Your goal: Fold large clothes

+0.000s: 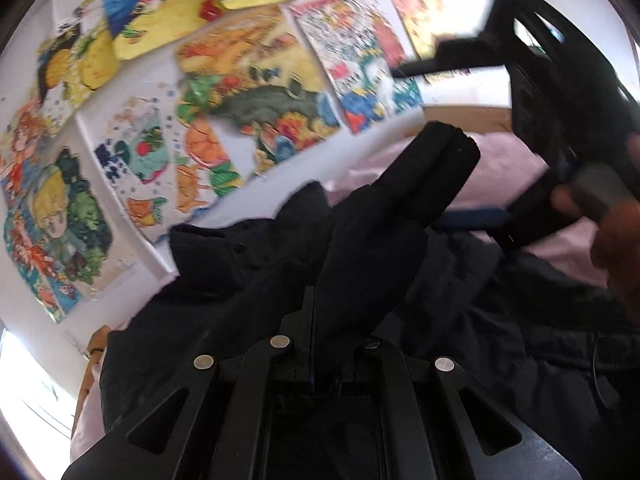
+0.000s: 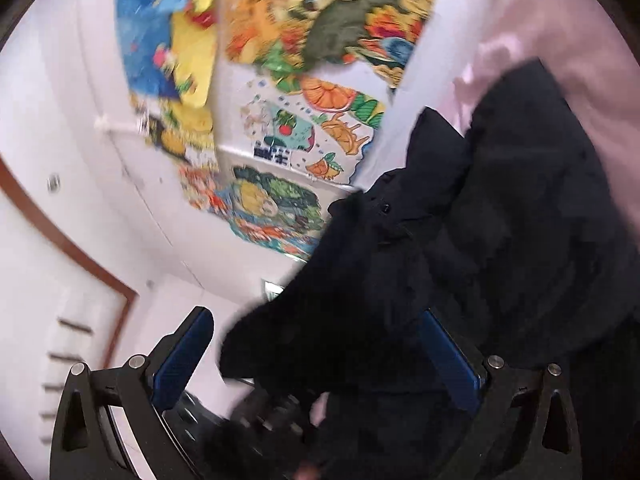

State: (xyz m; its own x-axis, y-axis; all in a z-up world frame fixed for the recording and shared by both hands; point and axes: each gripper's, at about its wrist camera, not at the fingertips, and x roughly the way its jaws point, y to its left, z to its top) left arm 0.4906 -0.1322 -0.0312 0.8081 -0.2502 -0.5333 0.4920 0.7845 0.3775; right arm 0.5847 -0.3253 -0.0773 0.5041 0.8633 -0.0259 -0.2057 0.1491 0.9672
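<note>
left gripper (image 1: 320,344) is pinched tight on a fold of the dark jacket (image 1: 280,280); right gripper (image 2: 316,356) stands wide apart, cloth draped between its blue pads (image 2: 182,360) but unclamped; jacket hangs over the pink bed (image 1: 500,152); that loose side could slide off; only the left view shows the person's hand (image 1: 616,248).

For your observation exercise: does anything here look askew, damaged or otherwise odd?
The drawings on the white wall hang crooked, overlap and have ragged edges. The dark garment lies bunched, not flat, on the pink sheet, one fold pinched in the shut left gripper.
</note>
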